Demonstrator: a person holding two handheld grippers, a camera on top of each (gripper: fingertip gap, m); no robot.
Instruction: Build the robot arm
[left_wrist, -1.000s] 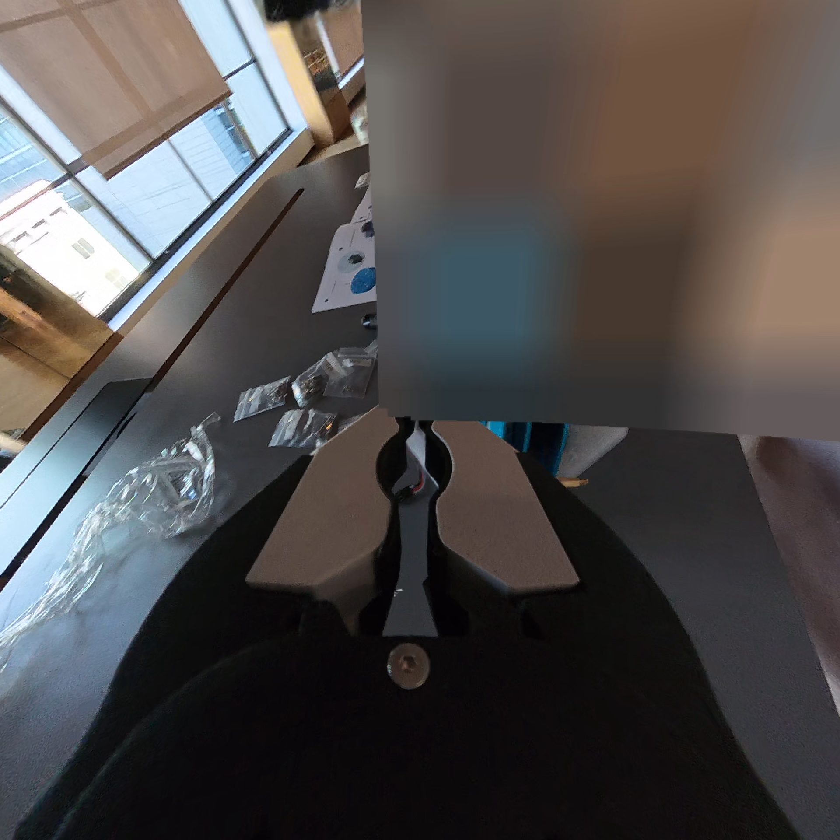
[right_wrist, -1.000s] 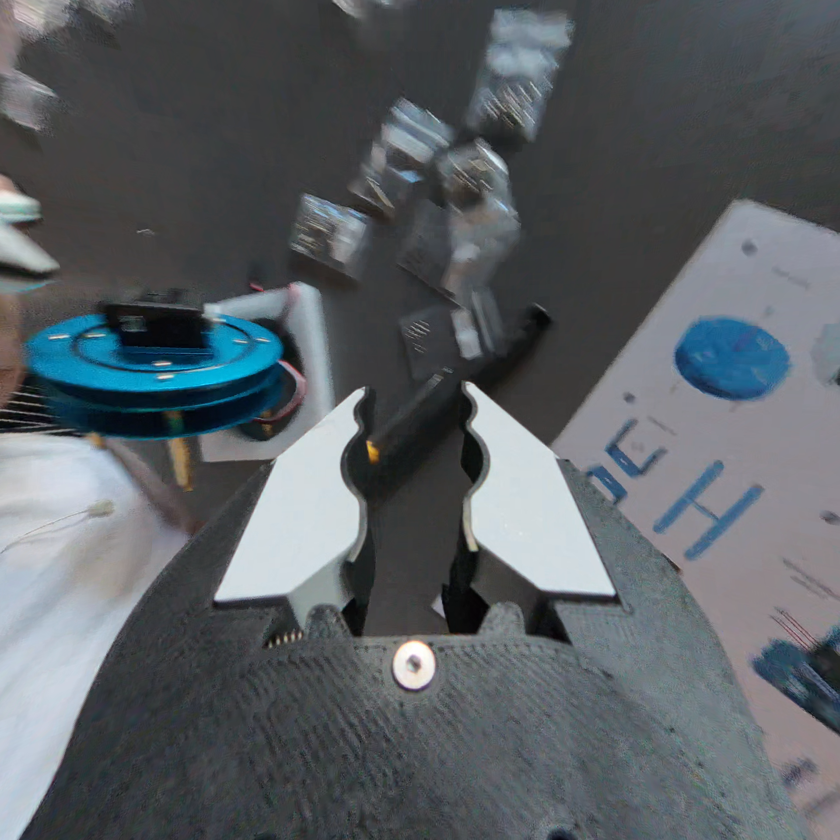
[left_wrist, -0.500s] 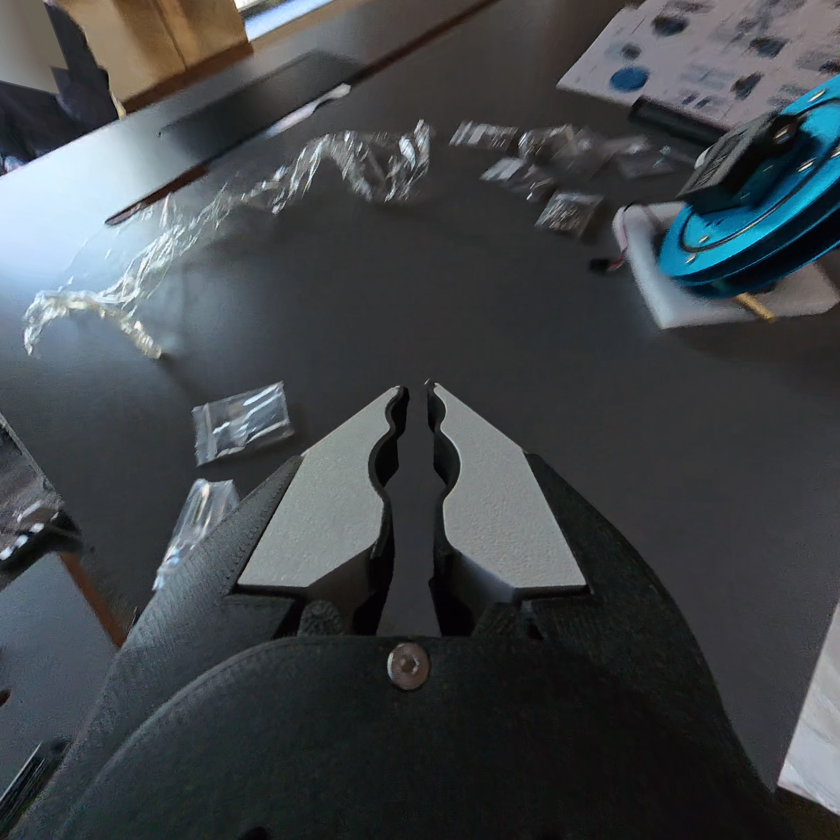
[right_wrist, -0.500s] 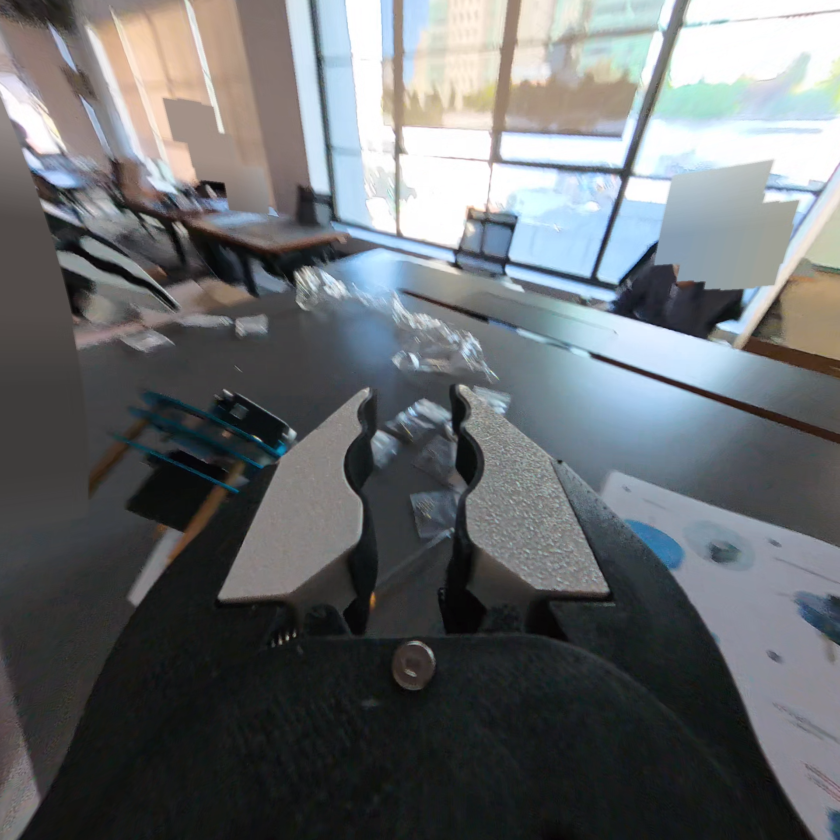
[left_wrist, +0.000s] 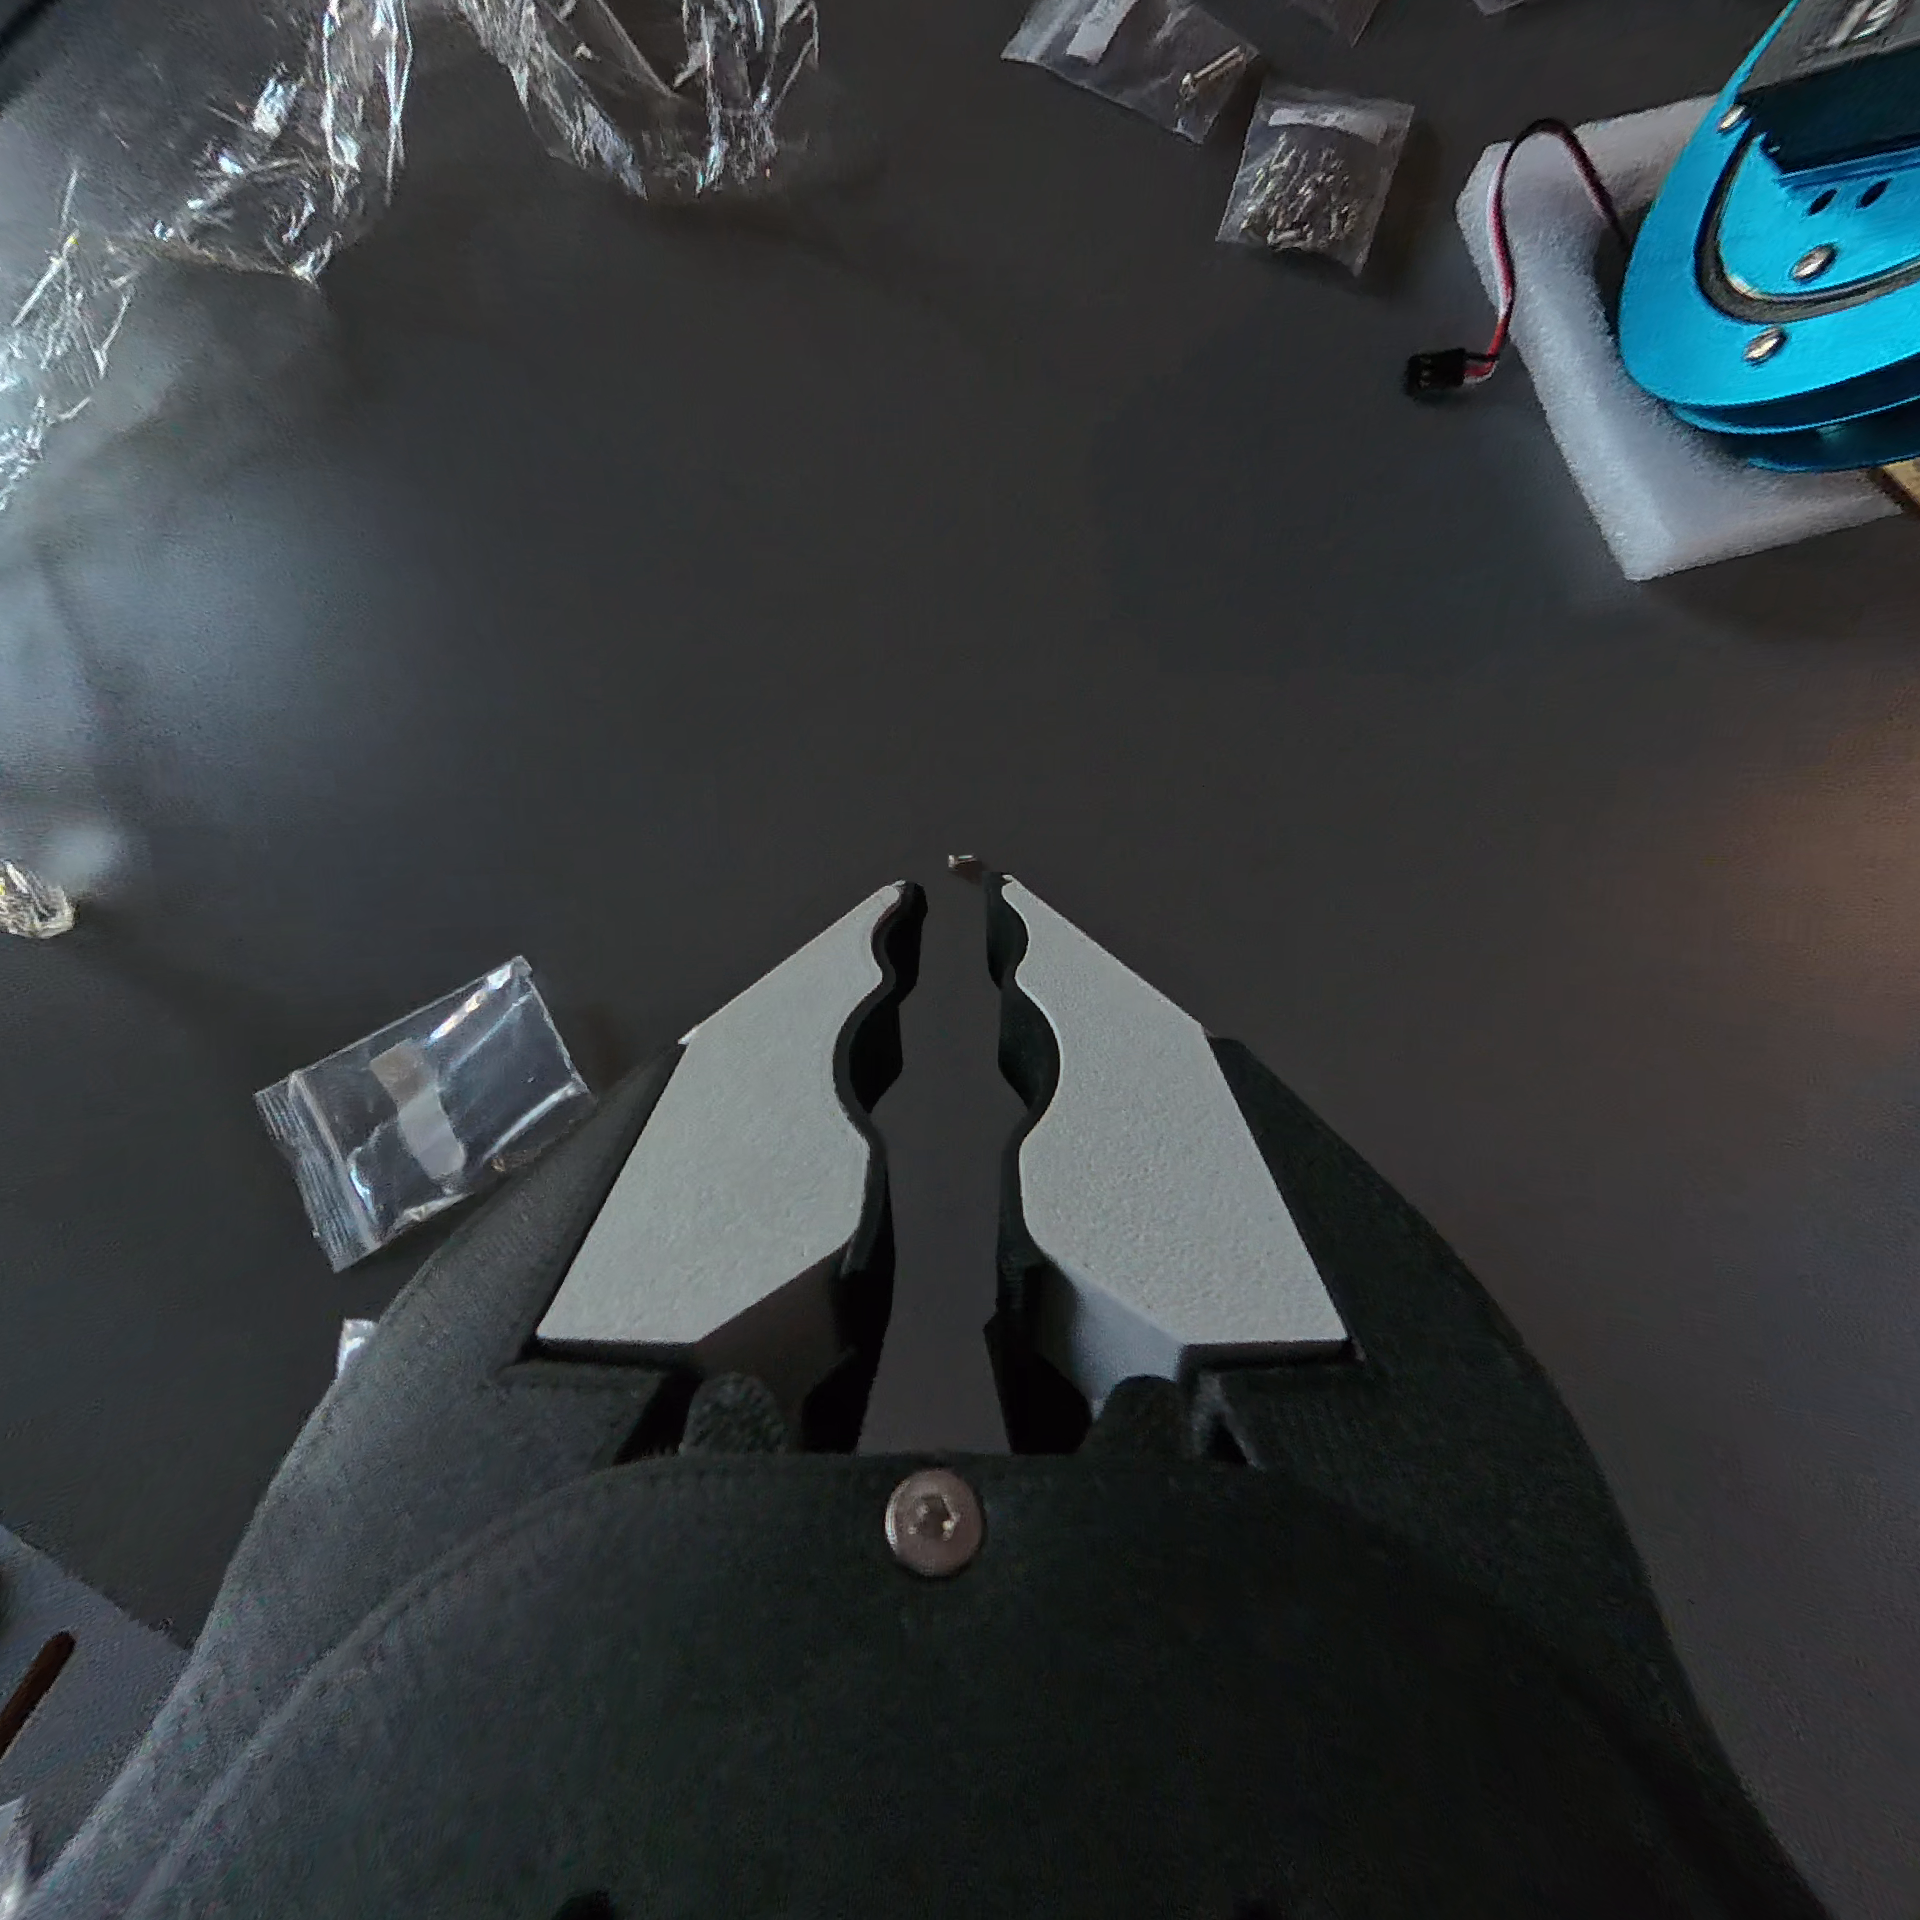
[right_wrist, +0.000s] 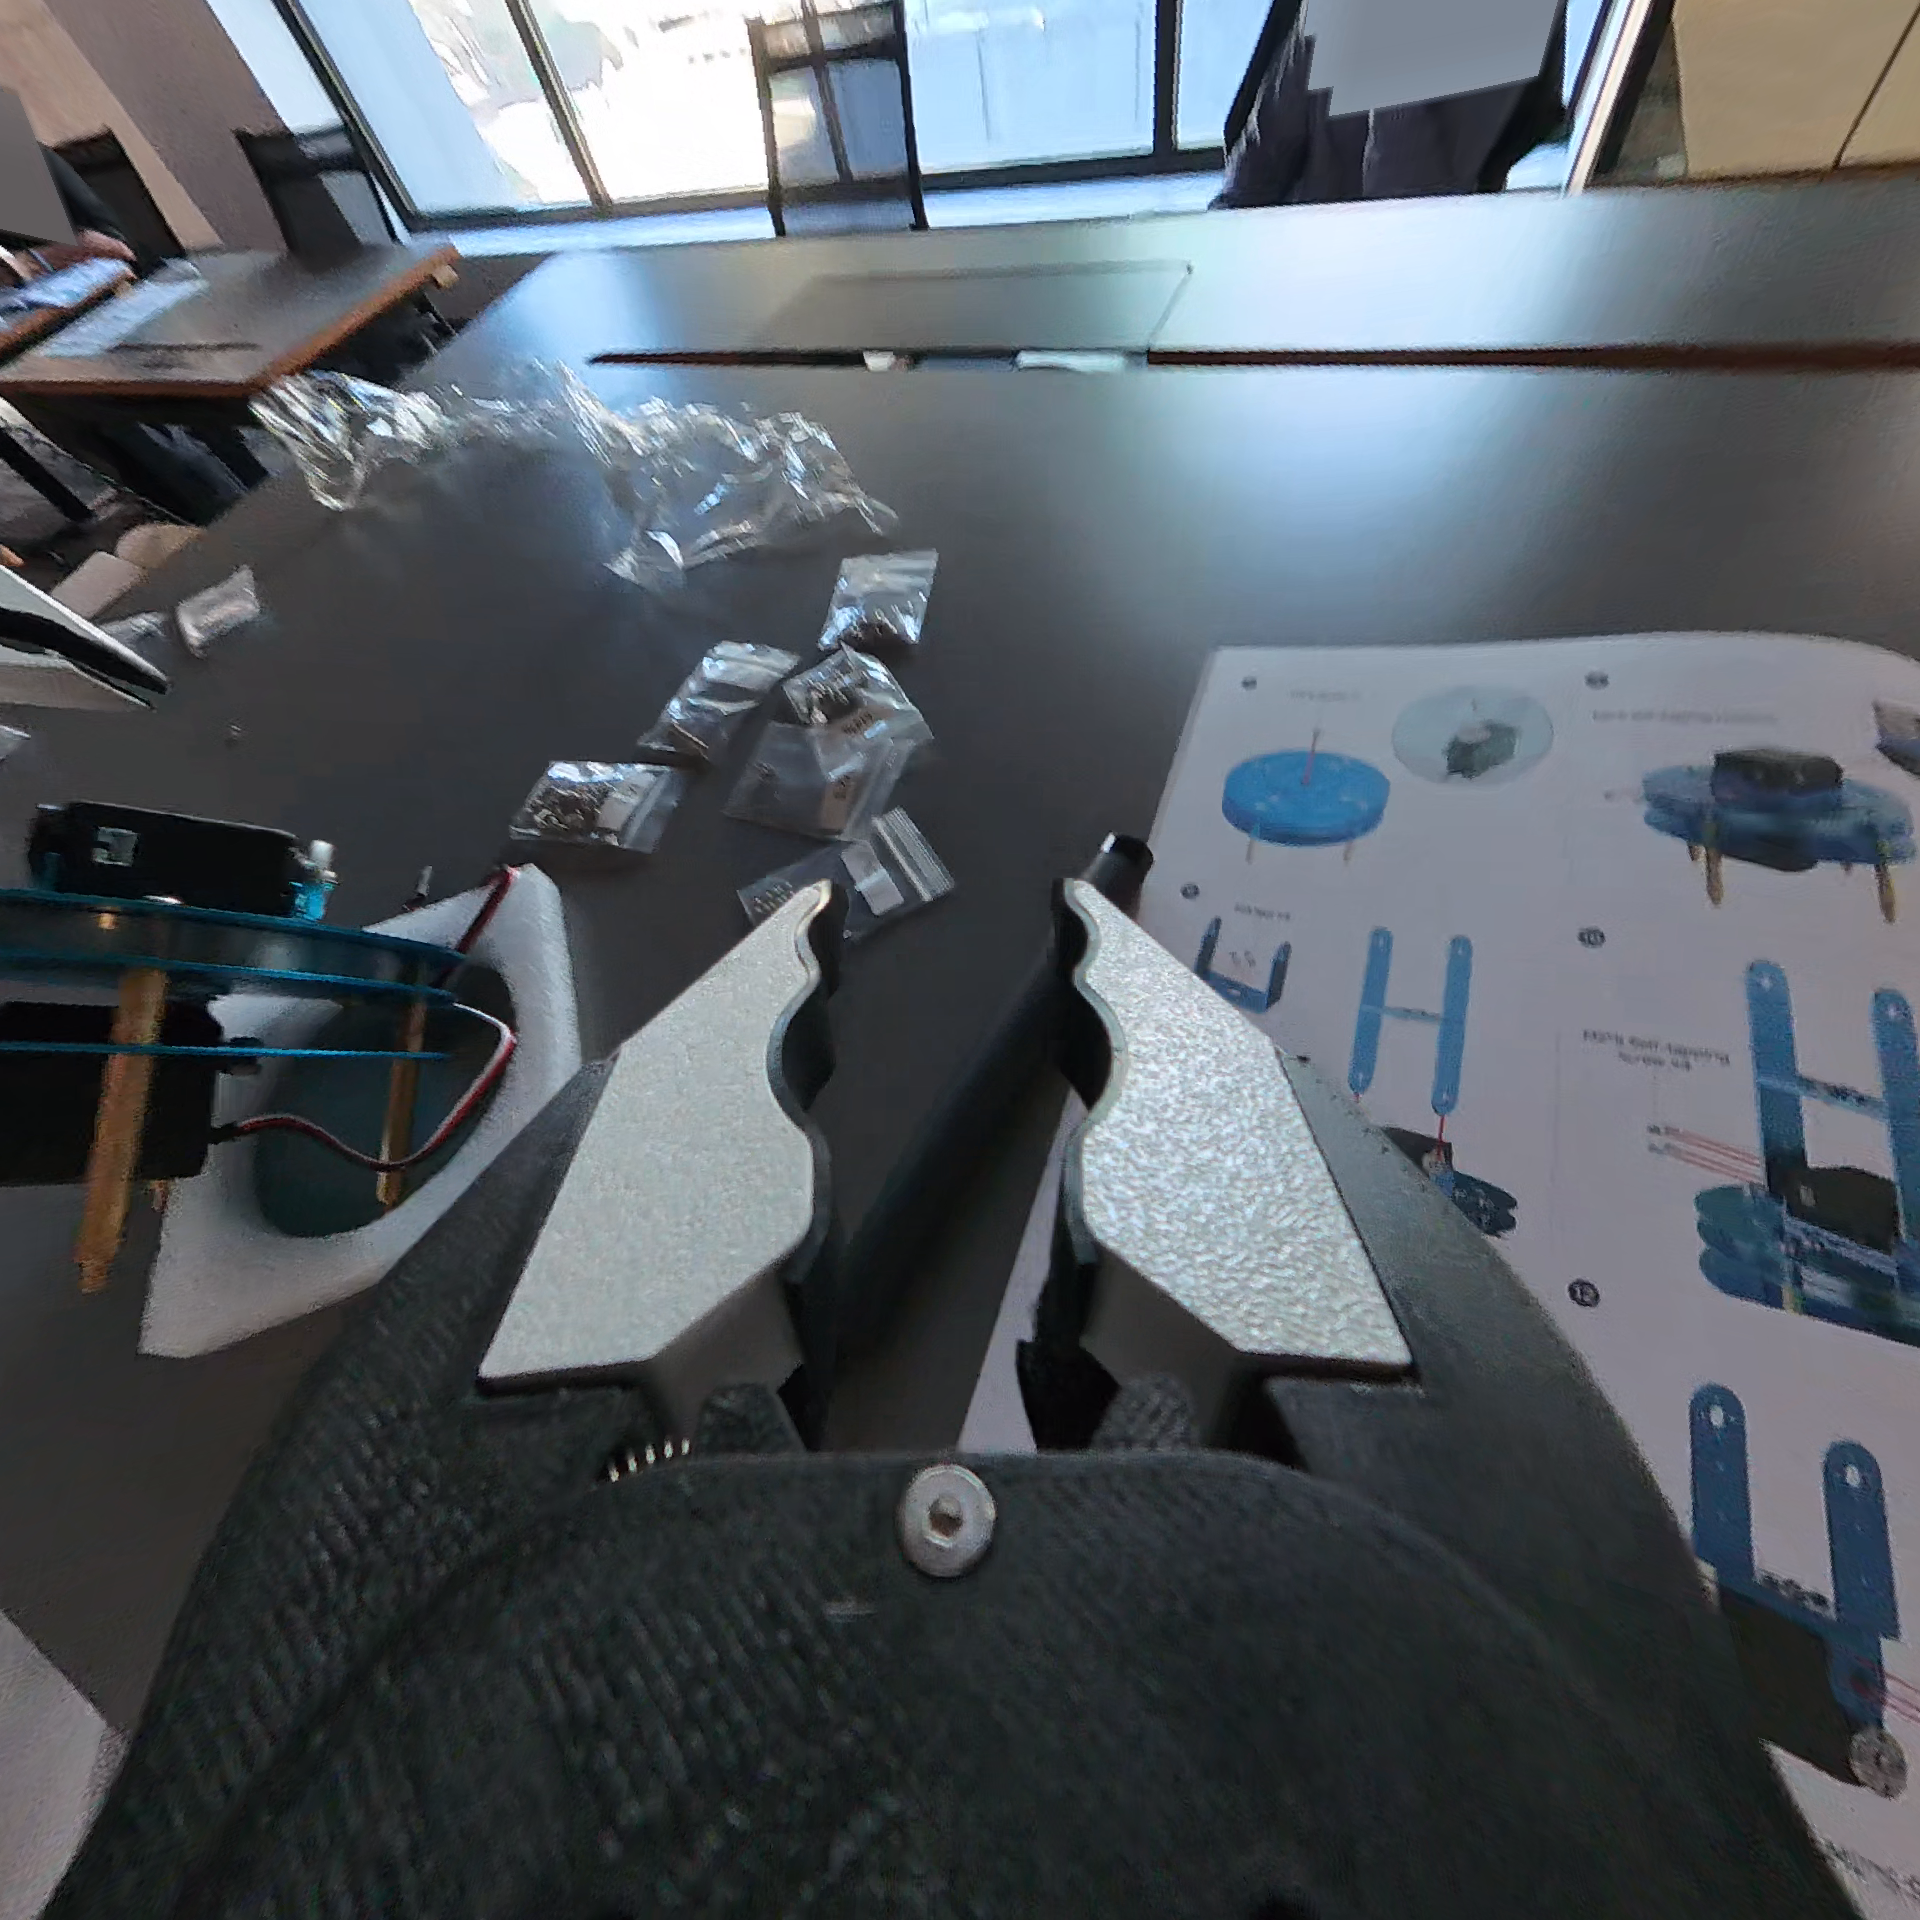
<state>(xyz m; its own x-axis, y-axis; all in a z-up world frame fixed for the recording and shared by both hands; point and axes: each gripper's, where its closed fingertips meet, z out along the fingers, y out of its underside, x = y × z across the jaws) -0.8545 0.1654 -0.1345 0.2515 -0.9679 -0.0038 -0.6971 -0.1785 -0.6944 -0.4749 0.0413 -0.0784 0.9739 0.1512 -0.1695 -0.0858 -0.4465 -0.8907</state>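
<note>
Both my tongs are empty: the left gripper (left_wrist: 953, 894), narrowly parted, hovers just short of a tiny screw (left_wrist: 963, 861) (loose on the dark table (left_wrist: 1039, 582)), while the right gripper (right_wrist: 945, 914) gapes over a black rod (right_wrist: 971, 1091) well right of that screw.

Ahead of the left gripper (left_wrist: 954, 894) the dark table (left_wrist: 935, 582) lies bare, apart from a tiny speck (left_wrist: 963, 861) just beyond its tips. Crumpled plastic wrap (left_wrist: 416, 114), small bags (left_wrist: 1314, 177) and the foam pad (left_wrist: 1621, 436) carrying a blue disc assembly (left_wrist: 1787, 260) ring that space. The right gripper (right_wrist: 943, 904) has a black rod (right_wrist: 997, 1039) between its parted jaws, with an instruction sheet (right_wrist: 1558, 935) to its right.
</note>
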